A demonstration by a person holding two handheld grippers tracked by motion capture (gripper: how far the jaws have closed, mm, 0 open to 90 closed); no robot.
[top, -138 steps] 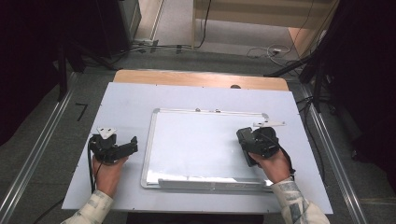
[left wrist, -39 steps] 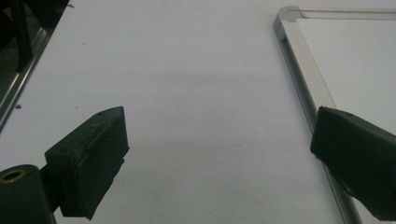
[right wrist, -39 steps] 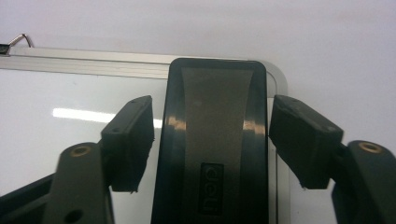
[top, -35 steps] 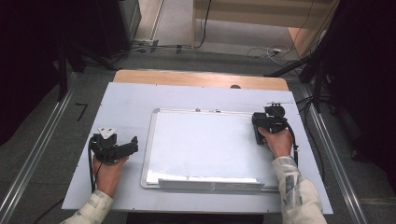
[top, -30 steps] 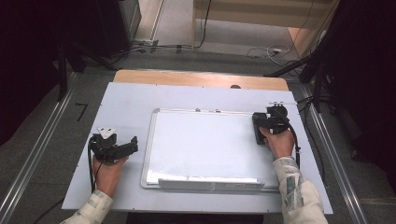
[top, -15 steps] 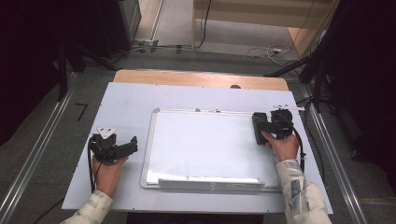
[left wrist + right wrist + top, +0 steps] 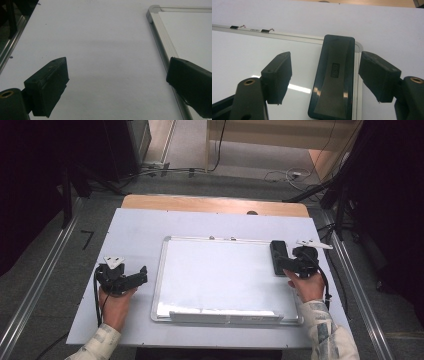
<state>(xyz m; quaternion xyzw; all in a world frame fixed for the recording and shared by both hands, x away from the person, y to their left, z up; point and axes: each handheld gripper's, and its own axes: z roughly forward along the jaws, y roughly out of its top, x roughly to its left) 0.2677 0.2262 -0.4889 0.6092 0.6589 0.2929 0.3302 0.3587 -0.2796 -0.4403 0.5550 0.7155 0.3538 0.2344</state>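
The tabletop (image 7: pixel 135 225) was a pale sheet that ran from the wooden strip (image 7: pixel 215 204) at its far edge to the near edge where the person's forearms came in. In its middle lay a whiteboard (image 7: pixel 220 275), flat, with a metal frame and a narrow tray along its near side. Its writing surface looked clean.

On the whiteboard's far right corner lay a black eraser (image 7: pixel 277 256), long side running away from the person, its right edge over the frame. In the right gripper view the eraser (image 7: pixel 333 82) rested flat on the board (image 7: pixel 249 55), its far end close to the rounded corner of the frame.

The right hand-held gripper (image 7: pixel 291 263) sat just right of the eraser, held from behind by the right hand (image 7: pixel 306 285). Its jaws had just been opening further. In its own view the right hand-held gripper (image 7: pixel 324 77) stood wide, with the eraser between the two jaws and clear space on each side, so neither pad pressed on it.

The left hand-held gripper (image 7: pixel 141 274) was over bare tabletop, left of the whiteboard and apart from it, held by the left hand (image 7: pixel 114 302). In its own view the left hand-held gripper (image 7: pixel 117 80) was spread wide with nothing between the jaws, and the board's frame (image 7: pixel 160 35) ran along beside the right jaw.
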